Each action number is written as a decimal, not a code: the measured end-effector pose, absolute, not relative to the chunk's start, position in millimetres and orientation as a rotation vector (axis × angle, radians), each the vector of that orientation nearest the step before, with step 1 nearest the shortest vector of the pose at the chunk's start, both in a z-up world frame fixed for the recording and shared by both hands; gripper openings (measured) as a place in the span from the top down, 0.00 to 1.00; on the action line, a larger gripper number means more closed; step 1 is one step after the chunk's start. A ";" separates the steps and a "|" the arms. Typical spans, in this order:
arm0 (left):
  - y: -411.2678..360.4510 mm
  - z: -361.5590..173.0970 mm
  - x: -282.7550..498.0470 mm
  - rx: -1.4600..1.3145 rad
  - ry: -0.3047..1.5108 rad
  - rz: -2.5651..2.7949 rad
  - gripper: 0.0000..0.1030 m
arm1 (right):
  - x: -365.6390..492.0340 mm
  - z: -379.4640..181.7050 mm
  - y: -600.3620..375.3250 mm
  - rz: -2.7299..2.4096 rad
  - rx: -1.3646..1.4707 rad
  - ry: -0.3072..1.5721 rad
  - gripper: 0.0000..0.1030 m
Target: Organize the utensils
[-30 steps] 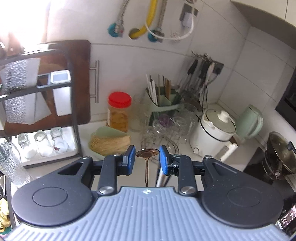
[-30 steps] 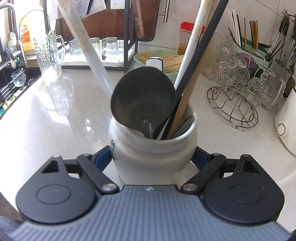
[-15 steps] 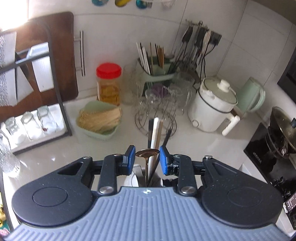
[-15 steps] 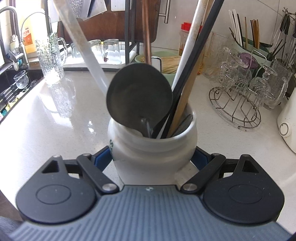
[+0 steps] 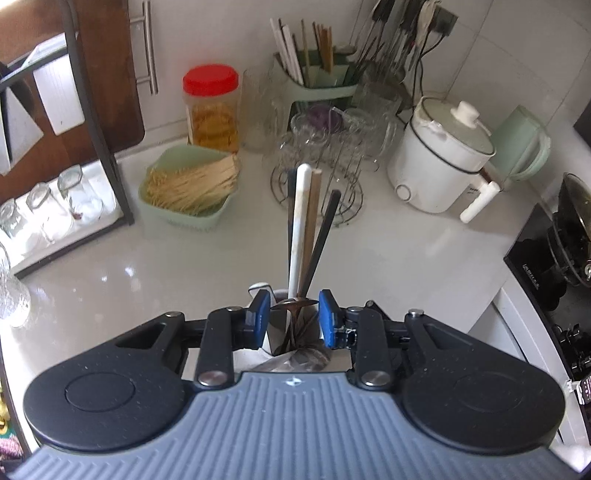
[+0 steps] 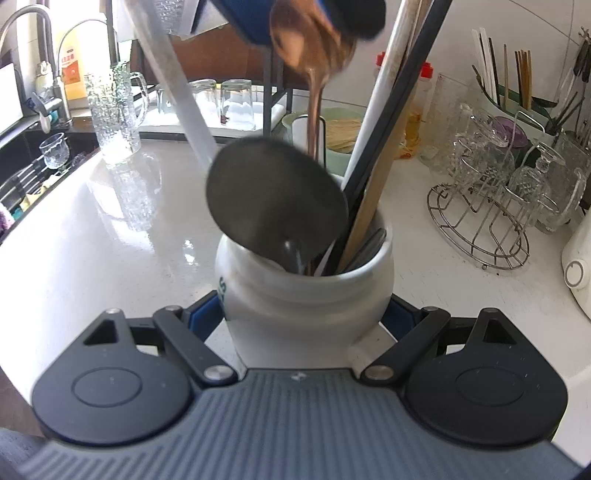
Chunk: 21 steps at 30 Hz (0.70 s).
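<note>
My right gripper (image 6: pixel 304 314) is shut on a white ceramic jar (image 6: pixel 306 295) that stands on the pale counter. The jar holds a grey ladle (image 6: pixel 277 203) and long white, wooden and black handles (image 5: pixel 299 221). My left gripper (image 5: pixel 293 319) hovers right above the jar and is shut on the bowl of a copper spoon (image 5: pixel 293 304). In the right wrist view the copper spoon (image 6: pixel 306 40) hangs from the left gripper (image 6: pixel 306 22). Its handle runs down behind the ladle toward the jar's mouth; the tip is hidden.
A green basket of thin sticks (image 5: pixel 188 192) and a red-lidded jar (image 5: pixel 212 110) stand behind. A wire rack of glasses (image 6: pixel 487 206), a white cooker (image 5: pixel 439 158) and a green kettle (image 5: pixel 521 144) are to the right. A glass mug (image 6: pixel 118 114) and sink (image 6: pixel 33 166) lie left.
My left gripper has come down over the jar with the spoon, and the spoon's bowl and the blue pads now show at the top of the right wrist view. The right gripper kept still.
</note>
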<state>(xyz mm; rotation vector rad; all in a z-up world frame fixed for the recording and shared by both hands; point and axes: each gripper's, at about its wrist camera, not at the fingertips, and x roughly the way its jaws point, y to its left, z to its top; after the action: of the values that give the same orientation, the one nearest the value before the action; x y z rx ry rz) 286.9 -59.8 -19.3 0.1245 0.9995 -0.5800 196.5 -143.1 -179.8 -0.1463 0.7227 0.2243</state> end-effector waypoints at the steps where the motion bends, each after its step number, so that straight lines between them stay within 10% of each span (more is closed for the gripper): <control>1: -61.5 -20.8 288.0 0.129 1.007 -0.575 0.68 | 196.6 -179.7 -143.2 0.228 -0.148 0.722 0.10; 8: -65.2 -22.3 285.3 0.141 1.009 -0.509 0.66 | 197.8 -179.3 -145.3 0.256 -0.152 0.721 0.10; 14: -61.5 -5.6 273.6 0.107 0.956 -0.444 0.36 | 197.4 -173.1 -150.0 0.312 -0.129 0.691 0.00; 21: -50.1 23.4 251.6 0.061 0.878 -0.381 0.26 | 195.8 -160.2 -152.6 0.335 -0.107 0.651 0.00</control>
<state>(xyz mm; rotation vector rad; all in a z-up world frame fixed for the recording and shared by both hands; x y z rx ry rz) 251.6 -50.1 23.4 0.0610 0.8781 -0.3807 195.8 -152.6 -160.2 -0.1074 0.6509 0.3345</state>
